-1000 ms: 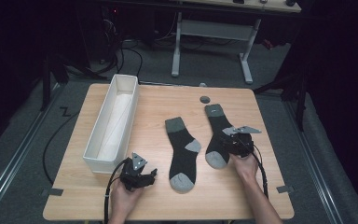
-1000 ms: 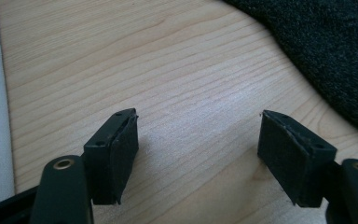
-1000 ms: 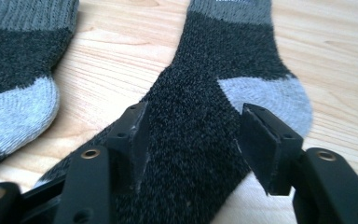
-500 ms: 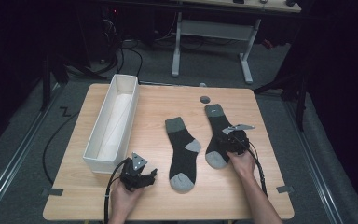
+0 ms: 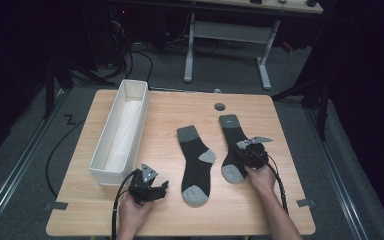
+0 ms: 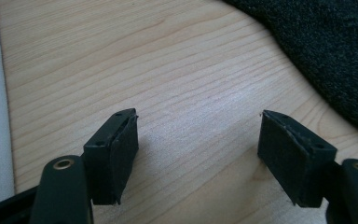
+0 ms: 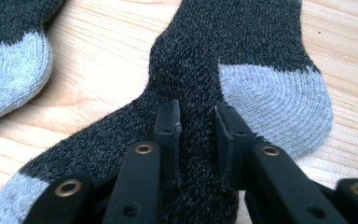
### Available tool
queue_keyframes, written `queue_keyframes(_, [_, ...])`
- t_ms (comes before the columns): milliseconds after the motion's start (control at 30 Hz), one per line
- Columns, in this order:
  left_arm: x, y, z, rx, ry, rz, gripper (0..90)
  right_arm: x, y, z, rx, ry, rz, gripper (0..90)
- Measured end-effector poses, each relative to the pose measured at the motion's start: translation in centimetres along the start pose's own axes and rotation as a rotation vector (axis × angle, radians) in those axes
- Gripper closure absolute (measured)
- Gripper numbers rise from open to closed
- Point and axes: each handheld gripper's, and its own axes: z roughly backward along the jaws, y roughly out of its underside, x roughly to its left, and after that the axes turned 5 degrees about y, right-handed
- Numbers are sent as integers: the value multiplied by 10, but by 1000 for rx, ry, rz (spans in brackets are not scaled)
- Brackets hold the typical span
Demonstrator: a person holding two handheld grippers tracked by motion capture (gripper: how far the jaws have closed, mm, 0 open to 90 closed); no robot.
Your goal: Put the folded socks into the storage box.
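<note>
The right sock (image 5: 234, 150) lies flat on the desk (image 5: 160, 107), toe toward the person, beside the left sock (image 5: 196, 160) and apart from it. The right tongs (image 7: 196, 126) sit on its foot section next to the grey heel; their jaws have just been closing and pinch a ridge of dark knit between the pads. The step in hand is judged to be the grasp on this sock. The next move probably calls for a lift that confirms the fabric is caught, then a carry toward the left sock or the white bin (image 5: 122, 131). The left tongs (image 6: 198, 140) rest released over bare wood near the bin's corner, grasping nothing.
</note>
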Motion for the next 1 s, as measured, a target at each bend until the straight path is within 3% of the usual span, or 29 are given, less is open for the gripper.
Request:
queue_keyframes(633, [0, 0, 0, 0, 0, 0, 291, -8, 0, 8, -20, -26, -45, 806])
queue_keyframes(1000, [0, 0, 0, 0, -1, 1, 291, -9, -4, 20, -30, 3, -51, 810])
